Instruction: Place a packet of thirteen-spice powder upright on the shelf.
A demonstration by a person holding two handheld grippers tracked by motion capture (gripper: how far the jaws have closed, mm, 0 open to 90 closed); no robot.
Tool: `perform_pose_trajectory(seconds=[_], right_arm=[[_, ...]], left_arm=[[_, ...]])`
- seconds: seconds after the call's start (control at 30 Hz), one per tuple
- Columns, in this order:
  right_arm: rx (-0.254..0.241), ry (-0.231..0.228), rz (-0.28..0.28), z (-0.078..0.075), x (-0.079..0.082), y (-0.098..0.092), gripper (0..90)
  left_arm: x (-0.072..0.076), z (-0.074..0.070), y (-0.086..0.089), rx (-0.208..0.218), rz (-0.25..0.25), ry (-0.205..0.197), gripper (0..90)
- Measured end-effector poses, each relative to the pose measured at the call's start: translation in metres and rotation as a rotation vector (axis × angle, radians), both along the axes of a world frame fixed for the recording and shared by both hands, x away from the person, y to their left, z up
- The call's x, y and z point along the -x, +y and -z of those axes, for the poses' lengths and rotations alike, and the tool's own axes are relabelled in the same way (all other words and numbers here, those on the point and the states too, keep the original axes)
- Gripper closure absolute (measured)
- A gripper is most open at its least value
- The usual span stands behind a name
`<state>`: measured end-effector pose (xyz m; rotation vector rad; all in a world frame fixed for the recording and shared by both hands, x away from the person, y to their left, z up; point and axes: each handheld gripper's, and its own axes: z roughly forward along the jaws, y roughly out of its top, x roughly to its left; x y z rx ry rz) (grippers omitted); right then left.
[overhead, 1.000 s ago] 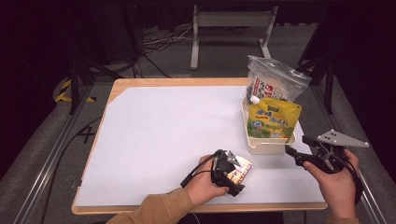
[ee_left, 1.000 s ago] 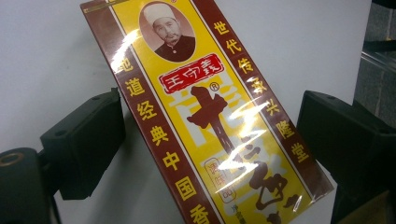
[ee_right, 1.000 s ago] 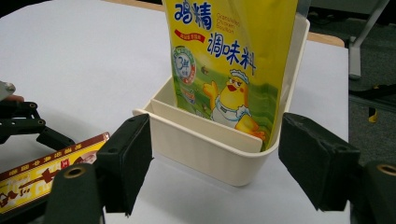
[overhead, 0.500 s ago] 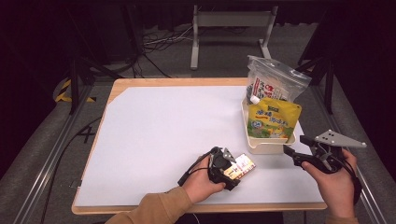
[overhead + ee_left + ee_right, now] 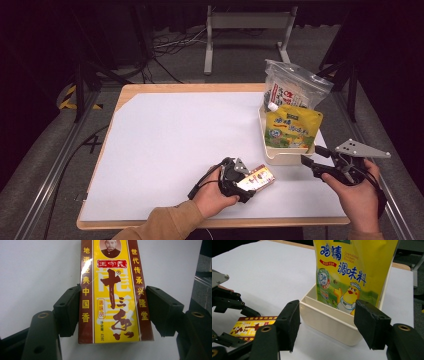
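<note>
The landmark is the cream bin (image 5: 280, 156), which stands on the white table (image 5: 175, 130) near its right edge.

The left gripper (image 5: 248, 183) is near the bin, to its left and closer to the person. Its jaws have just been closing, and a red and yellow spice box (image 5: 256, 177) lies between them. In the left gripper view the box (image 5: 113, 295) lies flat on the white sheet; the left pad touches its long edge, and the right pad is at the other long edge, but I cannot tell if it presses.

The right gripper (image 5: 310, 161) is just beside the bin, at the corner nearest the person, and points to it. Its jaws have also just been closing. In the right gripper view they stand wide on both sides of the bin (image 5: 329, 320) corner, and no pad touches it, so this gripper (image 5: 327, 322) holds nothing.

A yellow pouch (image 5: 291, 129) stands in the bin. A clear bag (image 5: 292, 89) leans behind the pouch, at the far end of the bin.
</note>
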<state>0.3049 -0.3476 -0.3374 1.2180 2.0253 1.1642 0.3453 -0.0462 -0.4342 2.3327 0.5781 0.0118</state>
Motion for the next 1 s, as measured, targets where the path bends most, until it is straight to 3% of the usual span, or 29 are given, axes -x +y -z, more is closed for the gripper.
perform_pose_trajectory(seconds=[0.23, 0.5, 0.73, 0.83, 1.0], right_arm=[[-0.014, -0.004, -0.016, -0.004, 0.002, 0.003, 43.4], [-0.087, 0.038, -0.065, -0.01, 0.003, 0.015, 41.7], [-0.131, 0.061, -0.086, -0.012, 0.004, 0.023, 41.8], [-0.182, 0.072, -0.074, -0.011, 0.004, 0.024, 41.7], [-0.189, 0.081, -0.074, -0.012, 0.005, 0.025, 41.7]], left_arm=[[0.004, -0.008, 0.006, 0.032, 0.002, -0.038, 32.8], [0.013, -0.016, 0.009, 0.057, 0.009, -0.095, 32.7], [0.019, -0.019, 0.013, 0.117, -0.014, -0.139, 32.5], [0.021, -0.021, 0.015, 0.147, -0.027, -0.168, 32.3], [0.022, -0.023, 0.017, 0.179, -0.025, -0.168, 32.4]])
